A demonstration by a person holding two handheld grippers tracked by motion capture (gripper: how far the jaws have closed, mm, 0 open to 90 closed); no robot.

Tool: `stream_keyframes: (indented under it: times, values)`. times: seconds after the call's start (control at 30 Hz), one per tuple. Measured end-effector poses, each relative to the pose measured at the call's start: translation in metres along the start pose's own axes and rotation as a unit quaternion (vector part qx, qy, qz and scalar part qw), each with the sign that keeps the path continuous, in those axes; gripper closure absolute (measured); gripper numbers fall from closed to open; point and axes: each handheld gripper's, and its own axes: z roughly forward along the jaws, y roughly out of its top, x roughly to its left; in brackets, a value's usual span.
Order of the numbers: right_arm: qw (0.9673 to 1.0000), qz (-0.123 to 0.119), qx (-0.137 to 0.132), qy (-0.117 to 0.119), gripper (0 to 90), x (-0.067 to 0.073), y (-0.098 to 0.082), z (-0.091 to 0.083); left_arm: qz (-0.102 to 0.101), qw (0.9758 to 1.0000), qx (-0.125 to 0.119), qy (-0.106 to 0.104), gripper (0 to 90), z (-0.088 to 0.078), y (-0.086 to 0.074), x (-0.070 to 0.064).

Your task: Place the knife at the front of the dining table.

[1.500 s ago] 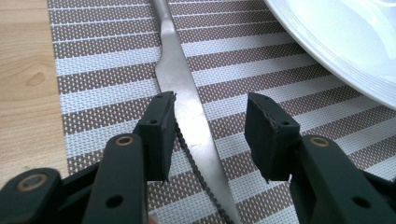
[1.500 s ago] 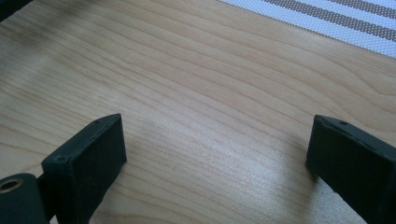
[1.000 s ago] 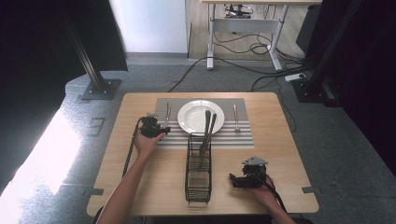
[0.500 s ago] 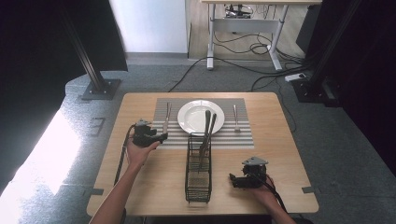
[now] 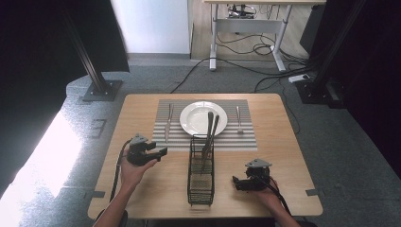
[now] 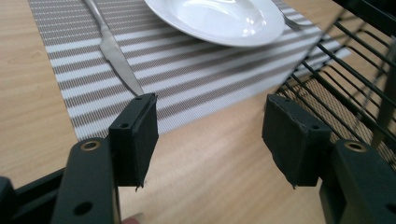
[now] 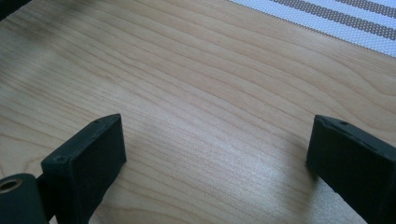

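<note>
Hidden: the lower ends of the two utensils [image 5: 208,135] in the rack [image 5: 201,177] are lost behind its wire mesh, and what kind they are is hard to tell from the high view.
Cut off: in the left gripper view the knife [image 6: 113,49] runs out past the top edge, its tip hidden behind the left pad; the plate [image 6: 219,18] and rack [image 6: 348,70] are also cropped.
Knife, look: silver, slim, lying flat.
Knife, place: on the striped mat [image 5: 204,124], left of the plate [image 5: 203,118] and apart from it, lengthwise away from the person.
Left gripper [image 5: 161,152]: jaws have just been opening and stand wide, nothing between them; it hangs above bare wood near the mat's near-left corner, between knife and rack.
Right gripper [image 5: 235,182]: jaws wide apart, holding nothing, low over the table [image 5: 283,156] to the right of the rack.
High view adds: the whole setting, with a fork [image 5: 239,119] on the mat right of the plate, and both forearms.
Left gripper view adds: the mat's [image 6: 187,84] weave and the pads' [image 6: 140,135] worn edges close up.
Right gripper view adds: wood grain and a corner of the mat [image 7: 336,18].
</note>
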Motion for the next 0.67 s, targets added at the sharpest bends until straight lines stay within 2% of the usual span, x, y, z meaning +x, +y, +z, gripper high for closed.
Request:
stream_keyframes:
  times: [0.23,0.4,0.67]
  values:
    - [1.0000,0.000,0.000,0.000,4.5,0.000,0.000,0.000,0.009,0.9999,0.004,-0.009,35.9,-0.012,-0.012,-0.009]
    - [1.0000,-0.001,-0.001,0.000,4.3,0.000,0.000,0.000,0.012,0.9998,0.012,-0.012,35.8,-0.008,-0.013,-0.010]
    - [1.0000,-0.001,-0.003,-0.001,3.7,0.000,0.000,0.001,0.005,0.9999,0.006,-0.015,35.4,-0.009,-0.012,-0.009]
